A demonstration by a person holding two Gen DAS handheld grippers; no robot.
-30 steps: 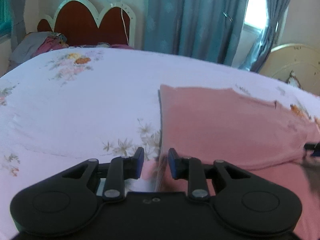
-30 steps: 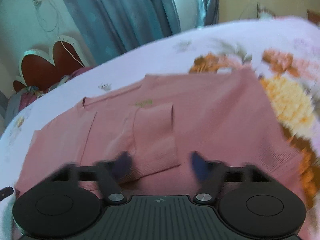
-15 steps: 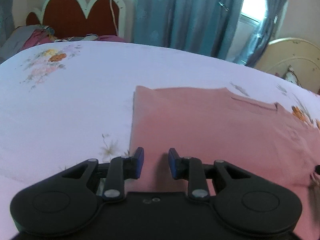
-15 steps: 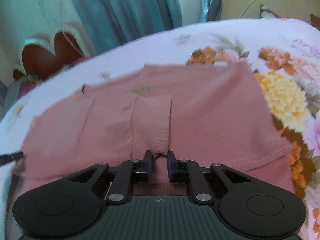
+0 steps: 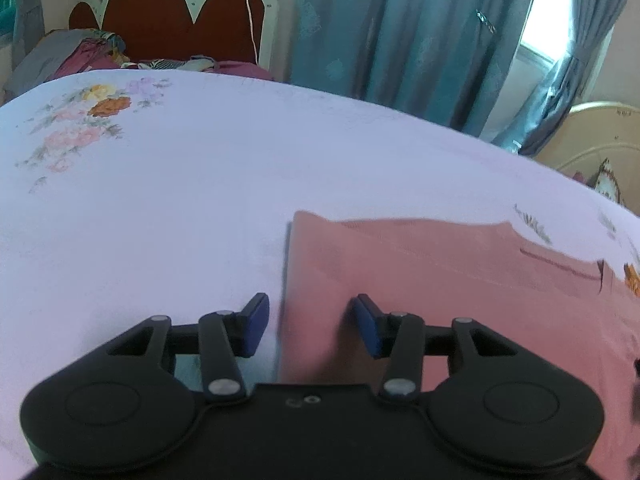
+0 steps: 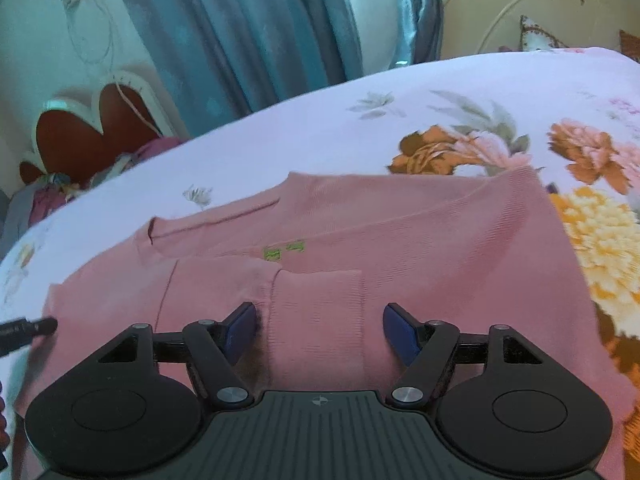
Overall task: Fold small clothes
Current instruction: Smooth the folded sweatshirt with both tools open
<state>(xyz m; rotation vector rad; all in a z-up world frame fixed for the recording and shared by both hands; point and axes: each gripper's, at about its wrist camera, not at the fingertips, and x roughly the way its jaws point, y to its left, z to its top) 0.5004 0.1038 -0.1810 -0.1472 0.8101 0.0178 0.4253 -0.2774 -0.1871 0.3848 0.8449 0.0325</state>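
A pink knit top [image 6: 420,240] lies flat on the floral bedsheet [image 6: 320,128], neckline toward the far side, small green mark on its chest. One sleeve [image 6: 316,320] is folded in across the body. My right gripper [image 6: 320,334] hovers over that sleeve's cuff, and its jaws are opening with the blue pads clear of the cloth on both sides. In the left wrist view the pink top [image 5: 460,280] fills the lower right. My left gripper [image 5: 310,328] straddles the top's straight left edge, jaws opening, with no cloth pinched. A left fingertip [image 6: 28,328] shows at the right view's left edge.
Bare sheet [image 5: 160,200] stretches left of and beyond the garment. A red and white headboard [image 5: 180,12] with a heap of clothes [image 5: 80,56] stands at the far end. Blue curtains [image 5: 400,40] hang behind, with a cream footboard [image 6: 540,12] at the right.
The right gripper had shut on the sleeve cuff and now stands wide, leaving the cuff flat on the top. The left gripper slid along the top's left edge and spread its jaws.
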